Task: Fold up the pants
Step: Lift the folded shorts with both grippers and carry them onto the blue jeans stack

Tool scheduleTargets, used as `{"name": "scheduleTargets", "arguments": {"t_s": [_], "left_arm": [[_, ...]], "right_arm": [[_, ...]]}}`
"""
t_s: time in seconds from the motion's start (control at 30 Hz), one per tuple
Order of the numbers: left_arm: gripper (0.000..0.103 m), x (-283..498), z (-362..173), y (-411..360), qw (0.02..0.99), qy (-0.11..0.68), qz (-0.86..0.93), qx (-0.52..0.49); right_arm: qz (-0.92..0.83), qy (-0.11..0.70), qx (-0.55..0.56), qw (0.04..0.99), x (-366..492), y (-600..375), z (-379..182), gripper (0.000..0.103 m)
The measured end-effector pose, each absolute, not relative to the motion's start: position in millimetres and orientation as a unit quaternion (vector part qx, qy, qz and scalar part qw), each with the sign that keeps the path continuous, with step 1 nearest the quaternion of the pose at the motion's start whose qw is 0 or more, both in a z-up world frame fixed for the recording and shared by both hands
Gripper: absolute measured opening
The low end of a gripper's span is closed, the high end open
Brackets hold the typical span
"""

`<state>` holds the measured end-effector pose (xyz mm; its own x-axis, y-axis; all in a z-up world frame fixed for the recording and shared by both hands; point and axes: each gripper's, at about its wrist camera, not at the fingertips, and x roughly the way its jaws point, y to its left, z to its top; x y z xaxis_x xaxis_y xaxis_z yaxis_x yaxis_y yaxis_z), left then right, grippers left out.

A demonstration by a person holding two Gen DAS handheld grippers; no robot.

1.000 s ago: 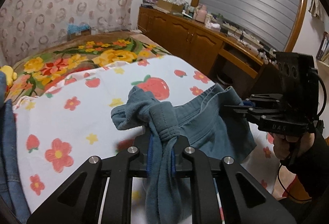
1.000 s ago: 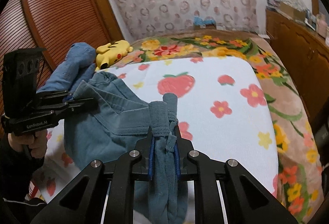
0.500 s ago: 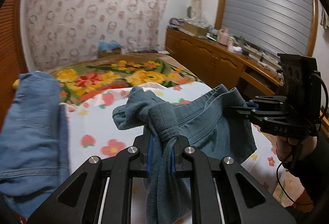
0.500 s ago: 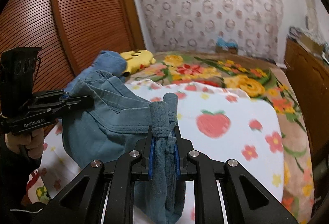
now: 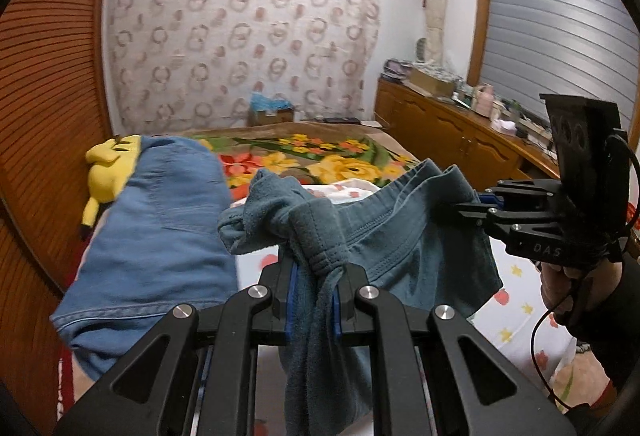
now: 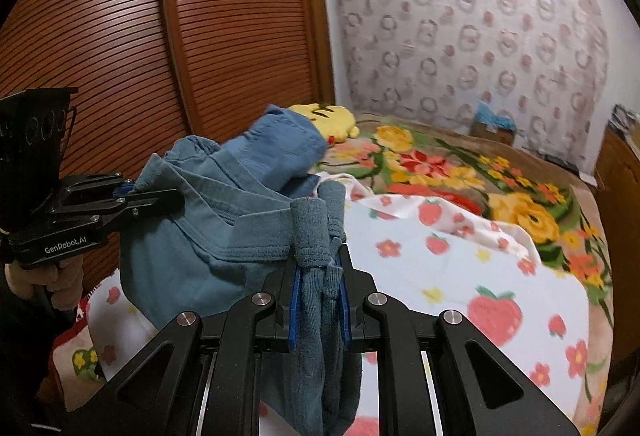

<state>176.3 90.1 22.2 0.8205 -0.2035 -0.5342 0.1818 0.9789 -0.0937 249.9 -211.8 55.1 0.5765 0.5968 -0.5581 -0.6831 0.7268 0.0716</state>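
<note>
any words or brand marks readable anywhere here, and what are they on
"GenRobot.AI": white print on the side of the left gripper body, seen from the right wrist.
"DAS": faint letters on the side of the right gripper body, seen from the left wrist.
Items on the wooden sideboard: too small and blurred to read.

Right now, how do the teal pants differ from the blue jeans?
The teal pants hang in the air, held by the left gripper and the right gripper; the blue jeans are in no gripper. The pants are darker, with a stretchy waistband; the jeans are lighter denim.
</note>
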Motion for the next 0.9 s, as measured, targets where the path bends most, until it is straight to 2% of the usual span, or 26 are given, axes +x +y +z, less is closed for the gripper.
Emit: {"name": "scheduleTargets", "arguments": {"t_s": [0.6,0.9], "left_arm": [[0.014,199,43,154,0.965,0.253,-0.053,-0.039],[0.014,213,29,180,0.965,0.257,-0.007,-0.053]], "right_arm": [[0.396,0.252,-0.105,0.877,293,-167,65,0.015],[0.407,0.243,-0.131,0.871,334,-126,61,0.015]]}}
